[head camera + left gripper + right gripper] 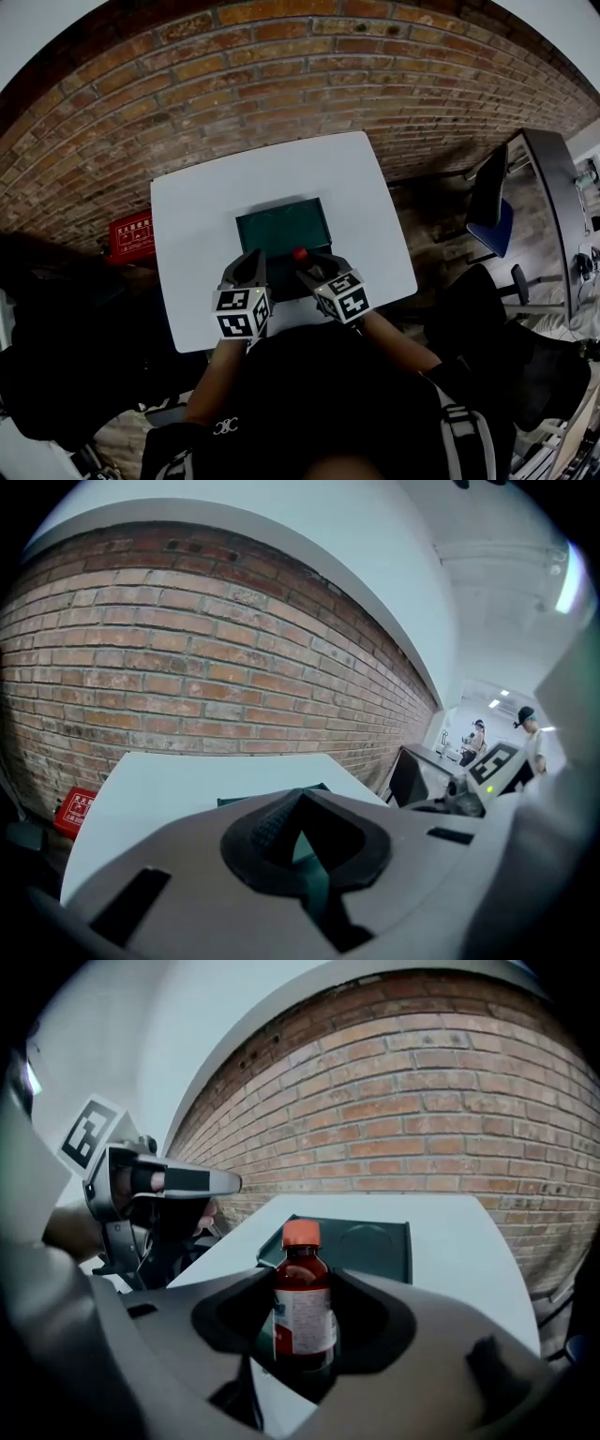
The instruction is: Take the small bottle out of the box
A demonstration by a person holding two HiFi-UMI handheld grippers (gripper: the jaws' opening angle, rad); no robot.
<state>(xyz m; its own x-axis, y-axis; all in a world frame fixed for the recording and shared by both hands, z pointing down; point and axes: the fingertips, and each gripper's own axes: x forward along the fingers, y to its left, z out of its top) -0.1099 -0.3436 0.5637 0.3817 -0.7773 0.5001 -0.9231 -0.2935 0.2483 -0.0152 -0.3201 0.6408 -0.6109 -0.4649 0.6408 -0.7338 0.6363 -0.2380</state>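
A small brown bottle (303, 1314) with an orange cap and a white label stands upright between the jaws of my right gripper (303, 1283), which is shut on it. In the head view its red cap (300, 253) shows at the near edge of the dark green box (281, 228) on the white table (197, 211). The right gripper (307, 268) is at the box's near right. My left gripper (251, 262) is at the box's near left corner. In the left gripper view the left gripper (302, 803) is shut, with a green sliver of the box (315, 878) caught between its jaws.
A brick wall (281, 84) runs behind the table. A red case (131, 234) lies on the floor to the left. To the right are a blue chair (489, 211) and a dark desk (553, 178). People (527, 731) stand far off.
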